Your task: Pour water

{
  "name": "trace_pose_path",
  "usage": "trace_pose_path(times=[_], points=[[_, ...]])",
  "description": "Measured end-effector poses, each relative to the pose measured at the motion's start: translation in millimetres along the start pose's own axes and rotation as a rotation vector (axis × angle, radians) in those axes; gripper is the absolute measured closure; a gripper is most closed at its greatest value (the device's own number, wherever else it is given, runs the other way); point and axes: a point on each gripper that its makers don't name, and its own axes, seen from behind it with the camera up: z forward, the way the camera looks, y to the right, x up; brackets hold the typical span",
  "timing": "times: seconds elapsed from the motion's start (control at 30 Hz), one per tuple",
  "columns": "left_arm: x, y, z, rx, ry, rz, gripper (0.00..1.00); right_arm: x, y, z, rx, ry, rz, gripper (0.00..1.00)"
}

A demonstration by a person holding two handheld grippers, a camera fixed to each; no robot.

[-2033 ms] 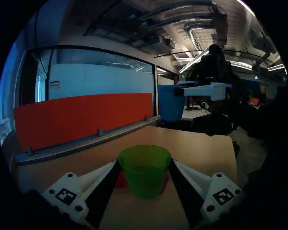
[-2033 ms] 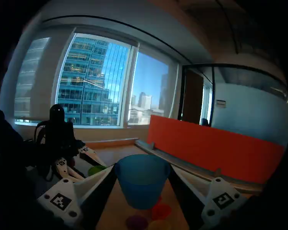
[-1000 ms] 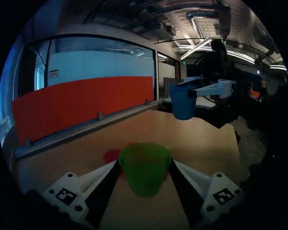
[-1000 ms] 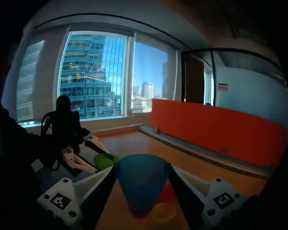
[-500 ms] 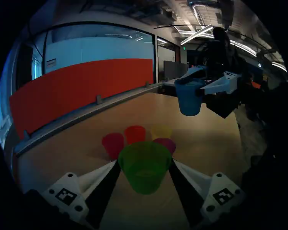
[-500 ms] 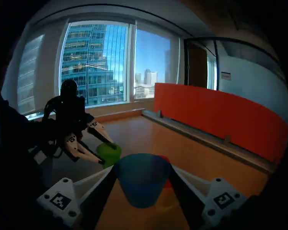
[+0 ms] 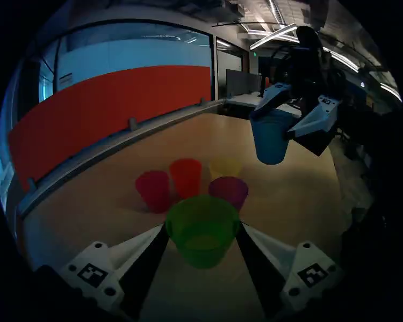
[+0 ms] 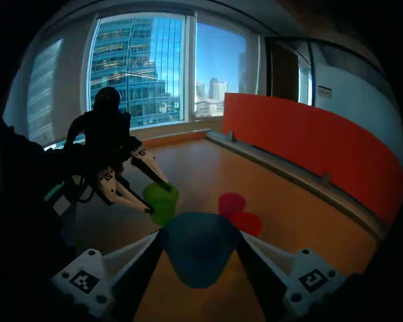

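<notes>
A translucent green cup (image 7: 202,236) stands upright between the fingers of my left gripper (image 7: 202,229), which is shut on it. In the left gripper view, a blue cup (image 7: 270,140) hangs at the upper right above the table, clamped in my right gripper (image 7: 281,124). In the right gripper view the same blue cup (image 8: 200,249) sits close between the right gripper (image 8: 200,241) and its white fingers. The green cup (image 8: 163,206) shows at the left there, held by the left gripper (image 8: 159,199). I cannot tell whether either cup holds water.
Several small cups stand on the wooden table (image 7: 303,188): crimson (image 7: 153,190), orange-red (image 7: 185,176), yellow (image 7: 224,165) and purple (image 7: 228,190). Two red cups (image 8: 231,204) show past the blue one. An orange partition (image 7: 94,107) lines the far edge. A person's dark sleeve (image 8: 29,161) is at the left.
Both views have tipped down toward the table, bringing the cluster of small cups into sight. The blue cup has dropped lower and nearer to the green one.
</notes>
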Motion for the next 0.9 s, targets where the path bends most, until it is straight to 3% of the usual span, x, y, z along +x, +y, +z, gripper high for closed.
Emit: trace_pose_path(times=[0.47, 0.9], points=[[-18.0, -6.7, 18.6, -0.013, -0.056, -0.017, 0.13, -48.3, 12.3, 10.6, 0.005, -0.115, -0.011, 0.06], [-32.6, -15.9, 33.7, -0.018, -0.089, -0.031, 0.13, -78.7, 17.3, 21.5, 0.019, -0.177, -0.014, 0.06]])
